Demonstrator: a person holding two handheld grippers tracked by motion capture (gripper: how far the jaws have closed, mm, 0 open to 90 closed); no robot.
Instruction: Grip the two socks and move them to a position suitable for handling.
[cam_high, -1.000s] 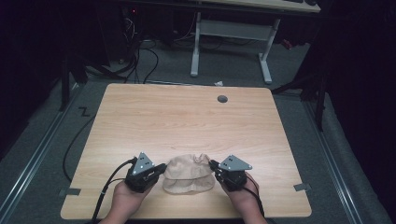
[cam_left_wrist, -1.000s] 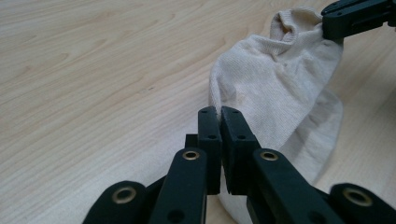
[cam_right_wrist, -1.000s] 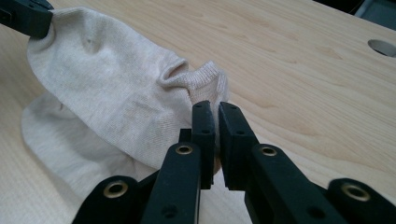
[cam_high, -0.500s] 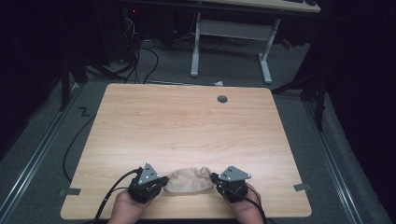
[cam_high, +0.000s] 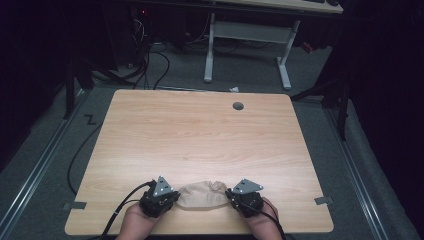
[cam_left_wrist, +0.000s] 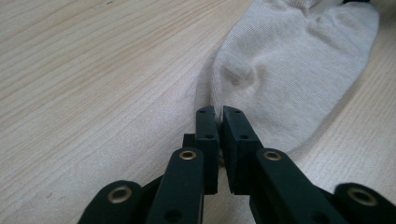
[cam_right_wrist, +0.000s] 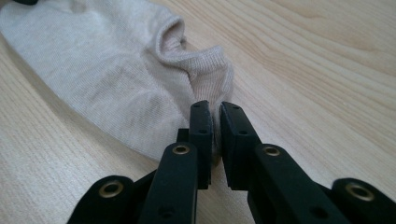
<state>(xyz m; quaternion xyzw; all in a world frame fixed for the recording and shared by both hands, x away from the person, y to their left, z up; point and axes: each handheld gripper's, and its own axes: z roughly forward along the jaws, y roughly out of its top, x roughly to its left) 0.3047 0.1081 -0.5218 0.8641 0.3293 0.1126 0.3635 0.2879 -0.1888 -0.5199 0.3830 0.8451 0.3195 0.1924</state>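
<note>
The desk (cam_high: 200, 140) is bare wood but for a cable hole (cam_high: 238, 106) toward 12 o'clock. A beige sock (cam_high: 201, 194) lies flat near the 6 o'clock edge, stretched sideways between the two hands.

The left gripper (cam_high: 172, 198) sits at the sock's 9 o'clock end. In the left gripper view its fingers (cam_left_wrist: 207, 135) are closed to a thin gap on a small fold of knit at the toe end (cam_left_wrist: 215, 100). The right gripper (cam_high: 231, 195) sits at the 3 o'clock end; in the right gripper view its fingers (cam_right_wrist: 201, 130) are likewise nearly shut on the cuff (cam_right_wrist: 210, 70), just beside the opening.

Both holds look shallow, with only an edge of fabric between the tips. My judgement is that the main risk is a slip: if the hands pull apart or lift unevenly, the stretchy knit could slide out of one side and the sock would drop or swing from the other. It also lies close to the 6 o'clock edge, so a released end could fall off the desk. Pulling too hard might simply stretch the cuff.
</note>
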